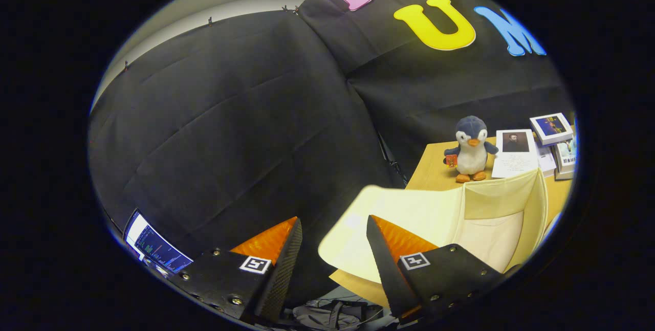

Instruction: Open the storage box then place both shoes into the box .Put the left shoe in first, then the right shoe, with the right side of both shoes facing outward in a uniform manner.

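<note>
penguin (471,149) behind storage box (491,208), on table (427,175)

box (491,218) open, raised flap (389,218) beside claw (333,228)

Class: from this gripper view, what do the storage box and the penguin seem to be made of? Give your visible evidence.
Storage box: probably cream fabric, matte; its opened flap bends softly beyond the open, empty fingers. Penguin: plush, with a fuzzy surface.

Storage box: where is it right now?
In the gripper view the storage box sits open on the wooden table, just beyond the open gripper's right finger, with the plush penguin standing behind it.
</note>
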`<state>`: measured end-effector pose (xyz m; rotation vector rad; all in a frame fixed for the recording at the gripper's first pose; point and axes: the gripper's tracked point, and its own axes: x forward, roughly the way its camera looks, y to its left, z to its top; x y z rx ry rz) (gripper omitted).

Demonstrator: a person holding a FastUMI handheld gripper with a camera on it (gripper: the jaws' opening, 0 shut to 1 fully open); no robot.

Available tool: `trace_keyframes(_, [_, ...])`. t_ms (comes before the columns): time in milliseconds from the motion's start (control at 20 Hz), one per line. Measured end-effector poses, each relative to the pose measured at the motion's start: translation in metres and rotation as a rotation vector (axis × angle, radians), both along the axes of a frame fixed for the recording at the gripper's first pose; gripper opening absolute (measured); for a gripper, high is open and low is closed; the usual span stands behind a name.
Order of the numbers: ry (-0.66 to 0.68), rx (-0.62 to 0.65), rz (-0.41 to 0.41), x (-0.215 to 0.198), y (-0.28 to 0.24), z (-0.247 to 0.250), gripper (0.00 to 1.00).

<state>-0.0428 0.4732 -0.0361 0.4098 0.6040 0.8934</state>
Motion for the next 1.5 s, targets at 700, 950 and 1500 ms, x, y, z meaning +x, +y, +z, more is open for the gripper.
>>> trace_keyframes(700, [-0.085,-0.17,-0.198,0.051,-0.132,-0.012,0.97])
trace_keyframes(950, [-0.075,-0.229,-0.274,0.068,-0.191,-0.026,0.97])
trace_keyframes(1500, [0.013,-0.333,-0.402,0.081,-0.296,-0.084,0.98])
